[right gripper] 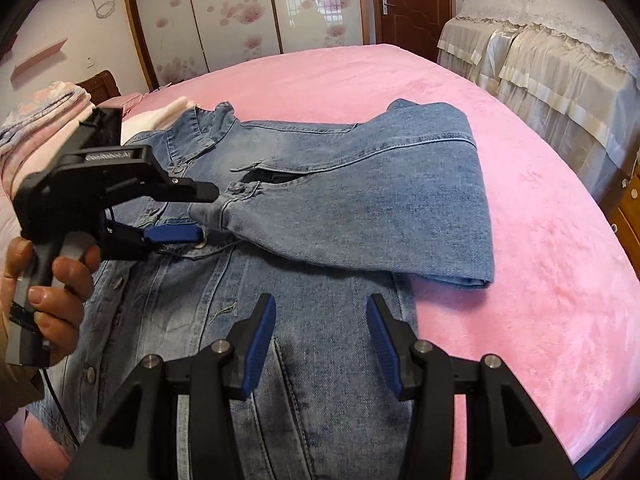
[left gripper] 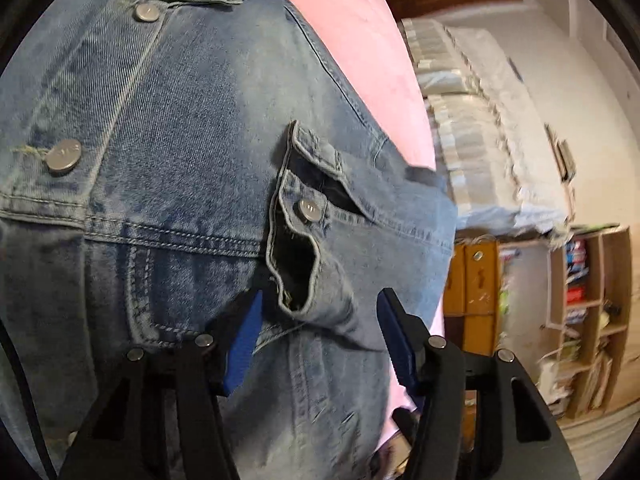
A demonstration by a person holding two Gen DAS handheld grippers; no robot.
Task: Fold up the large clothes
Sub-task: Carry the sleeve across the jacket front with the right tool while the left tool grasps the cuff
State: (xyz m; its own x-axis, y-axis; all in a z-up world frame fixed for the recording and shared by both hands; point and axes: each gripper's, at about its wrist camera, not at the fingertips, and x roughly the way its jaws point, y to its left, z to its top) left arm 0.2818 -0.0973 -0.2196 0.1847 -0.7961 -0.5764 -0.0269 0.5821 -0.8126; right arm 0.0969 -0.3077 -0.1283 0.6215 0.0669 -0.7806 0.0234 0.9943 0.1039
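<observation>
Surface: a bed [right gripper: 520,220] under a pink plush blanket, with folded pink and white bedding [right gripper: 36,120] stacked at its far left corner.
Room: a sliding wardrobe [right gripper: 224,12] with pink blossom panels and a dark wooden door [right gripper: 412,0] stand behind the bed; a second bed [right gripper: 540,48] with a cream lace cover lies to the right.
Writing: raised lettering runs along the body of the left tongs, too blurred to read.
Containers: an open wooden shelf unit [left gripper: 592,312] holds stacked boxes and papers – the labels are not legible; a yellow cabinet [left gripper: 472,280] stands just beside it.
Denim jacket [right gripper: 312,208]: spread front-up across the pink blanket, its right sleeve [right gripper: 360,208] folded over the chest.
Sleeve cuff [left gripper: 304,240]: its metal button is fastened and its opening gapes dark, lying between the fingers of the left tongs.
Left tongs [left gripper: 316,332]: spread apart around the cuff, the blue pads not closing on it.
Right tongs [right gripper: 322,336]: spread – hovering over the lower front of the jacket, gripping nothing.
Hand [right gripper: 52,280]: wrapped around the handle of the left tongs.
</observation>
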